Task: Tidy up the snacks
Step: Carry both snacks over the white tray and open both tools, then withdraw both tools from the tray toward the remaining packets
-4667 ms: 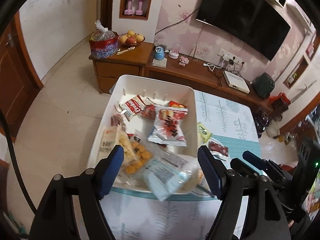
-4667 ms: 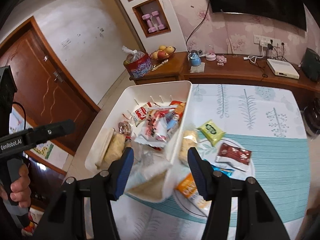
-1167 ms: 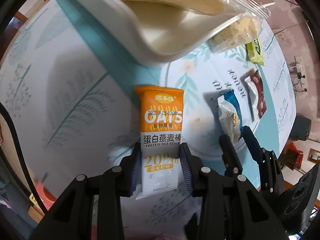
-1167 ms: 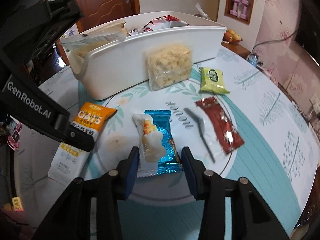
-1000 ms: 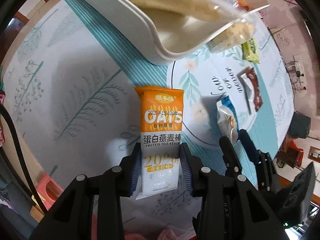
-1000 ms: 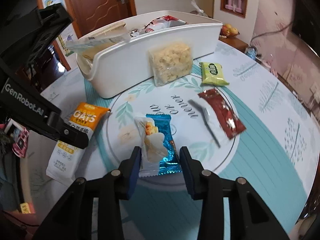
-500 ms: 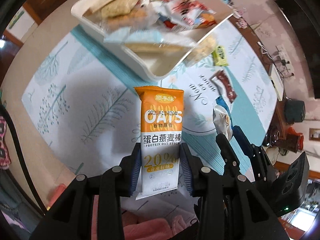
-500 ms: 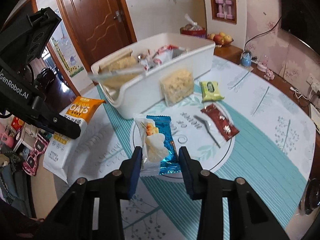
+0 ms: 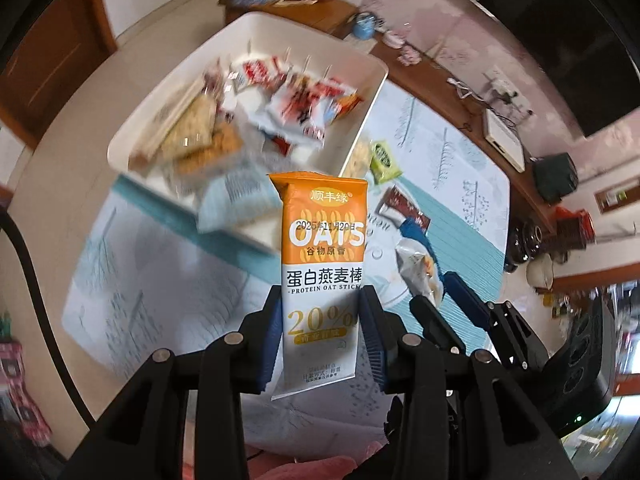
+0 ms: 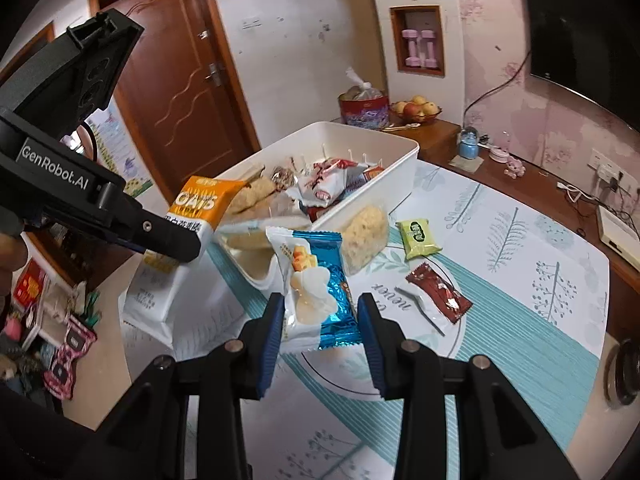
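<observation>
My left gripper [image 9: 321, 320] is shut on an orange and white oats bar packet [image 9: 323, 256], held up above the table; the same oats bar packet [image 10: 188, 216] shows at the left of the right wrist view. My right gripper [image 10: 320, 320] is shut on a blue and white snack packet [image 10: 316, 280], also lifted off the table. Ahead stands the white bin [image 10: 396, 176], piled with several snack packets. A clear bag of yellow crackers [image 10: 366, 236] leans on the bin's wall. On the table lie a green packet [image 10: 418, 238] and a dark red packet [image 10: 438, 294].
The round table carries a teal and white patterned cloth [image 10: 540, 280]. A wooden sideboard [image 10: 432, 128] behind it holds a red tin, a fruit bowl and small ornaments. A brown door [image 10: 176, 92] is at the back left, a dark television at the right.
Both grippers have risen from the table with their packets, which were lying on it a second ago. The left gripper has rolled, and the bin's inside now shows from above.
</observation>
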`<action>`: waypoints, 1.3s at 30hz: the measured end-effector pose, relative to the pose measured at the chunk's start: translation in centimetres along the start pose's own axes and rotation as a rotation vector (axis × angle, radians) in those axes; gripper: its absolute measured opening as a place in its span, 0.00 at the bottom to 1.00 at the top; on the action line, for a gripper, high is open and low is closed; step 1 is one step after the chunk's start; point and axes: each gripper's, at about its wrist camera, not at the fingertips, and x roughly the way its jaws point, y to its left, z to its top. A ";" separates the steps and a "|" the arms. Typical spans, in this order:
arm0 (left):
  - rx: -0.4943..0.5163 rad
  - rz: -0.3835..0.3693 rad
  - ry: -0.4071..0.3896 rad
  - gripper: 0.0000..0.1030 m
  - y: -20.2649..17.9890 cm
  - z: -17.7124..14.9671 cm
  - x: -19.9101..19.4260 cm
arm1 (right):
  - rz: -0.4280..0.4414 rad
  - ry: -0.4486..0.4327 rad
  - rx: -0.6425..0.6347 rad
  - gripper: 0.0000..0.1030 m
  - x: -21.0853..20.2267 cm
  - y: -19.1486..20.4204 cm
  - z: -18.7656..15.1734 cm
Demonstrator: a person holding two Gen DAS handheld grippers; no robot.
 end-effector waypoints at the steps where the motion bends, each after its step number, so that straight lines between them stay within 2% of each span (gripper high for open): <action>1: 0.018 -0.002 -0.010 0.35 0.2 0.3 -0.3 | -0.006 -0.005 0.017 0.36 0.2 0.4 0.3; 7: 0.145 -0.017 -0.081 0.35 1.8 2.6 -2.0 | -0.034 -0.042 0.092 0.36 1.3 2.7 2.2; 10: 0.175 -0.072 -0.093 0.35 3.1 3.7 -2.8 | -0.051 -0.058 0.123 0.36 2.1 3.9 3.2; 16: 0.244 -0.114 -0.131 0.35 5.3 6.3 -3.5 | -0.080 -0.097 0.170 0.37 3.8 5.9 4.6; 22: 0.293 -0.089 -0.160 0.35 7.2 8.7 -3.1 | -0.108 -0.134 0.222 0.37 5.6 7.0 5.5; 31: 0.301 -0.047 -0.206 0.38 9.1 10.2 -3.1 | -0.115 -0.171 0.303 0.38 7.9 7.5 6.7; 35: 0.303 -0.050 -0.217 0.50 9.6 10.4 -3.5 | -0.122 -0.153 0.313 0.38 8.5 7.8 6.5; 39: 0.294 -0.060 -0.220 0.51 9.7 10.6 -3.5 | -0.135 -0.143 0.310 0.38 8.1 8.2 6.3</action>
